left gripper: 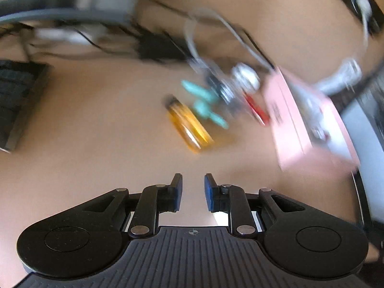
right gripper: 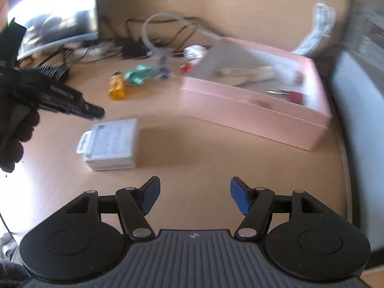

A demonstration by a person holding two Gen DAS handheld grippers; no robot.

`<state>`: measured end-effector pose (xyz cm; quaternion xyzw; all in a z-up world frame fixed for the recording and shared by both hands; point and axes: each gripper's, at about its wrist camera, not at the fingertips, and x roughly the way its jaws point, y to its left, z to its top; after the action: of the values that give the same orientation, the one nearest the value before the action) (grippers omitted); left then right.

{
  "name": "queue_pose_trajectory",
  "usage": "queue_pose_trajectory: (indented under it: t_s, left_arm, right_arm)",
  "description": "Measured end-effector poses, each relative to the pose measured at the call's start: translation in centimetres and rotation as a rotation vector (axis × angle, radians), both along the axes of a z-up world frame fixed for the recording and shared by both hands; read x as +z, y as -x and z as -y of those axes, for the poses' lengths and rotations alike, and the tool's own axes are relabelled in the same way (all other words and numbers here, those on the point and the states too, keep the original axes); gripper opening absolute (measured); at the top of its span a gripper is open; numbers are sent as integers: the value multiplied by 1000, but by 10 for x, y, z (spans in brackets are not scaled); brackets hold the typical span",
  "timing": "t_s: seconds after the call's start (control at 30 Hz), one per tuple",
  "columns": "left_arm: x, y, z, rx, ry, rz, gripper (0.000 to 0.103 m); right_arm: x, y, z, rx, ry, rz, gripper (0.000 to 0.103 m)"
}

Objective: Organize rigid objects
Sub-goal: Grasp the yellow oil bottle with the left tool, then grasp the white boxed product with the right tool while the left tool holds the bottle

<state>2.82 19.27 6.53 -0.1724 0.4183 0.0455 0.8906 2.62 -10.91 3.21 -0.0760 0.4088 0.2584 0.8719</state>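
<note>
Left gripper (left gripper: 193, 180) jaws narrow w/ nothing between; right gripper (right gripper: 195, 188) wide, empty. Amber bottle (left gripper: 188, 124) lies on desk (left gripper: 96, 120) beside teal clips (left gripper: 204, 103), near pink box (right gripper: 252, 110). White box (right gripper: 111, 144) label print too blurred to read.

The counter (right gripper: 216, 153) carried one open pink box (right gripper: 254, 110), one small white box (right gripper: 112, 144), one amber bottle (left gripper: 188, 126), two teal pieces (left gripper: 204, 100), one red-handled item (left gripper: 255, 108) and a tangle of cables (right gripper: 153, 40) too blurred to count.
</note>
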Motion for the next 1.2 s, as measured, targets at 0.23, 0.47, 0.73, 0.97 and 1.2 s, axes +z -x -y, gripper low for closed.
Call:
queue_pose_trajectory:
  t_s: [0.23, 0.47, 0.73, 0.97, 1.2]
  left_arm:
    - [8, -31, -27, 130, 43, 49, 22]
    - [-11, -77, -16, 177, 94, -29, 29]
    - [-27, -105, -6, 105, 118, -108, 33]
    - [-30, -104, -8, 64, 121, -67, 33]
    - [-32, -69, -15, 63, 151, -36, 32]
  right_arm:
    - [4, 12, -31, 103, 12, 27, 65]
    - [0, 14, -12, 5, 50, 12, 65]
    - [-10, 16, 16, -127, 50, -45, 65]
    - [-10, 18, 20, -149, 48, -42, 65]
    - [-7, 17, 7, -98, 34, -16, 65]
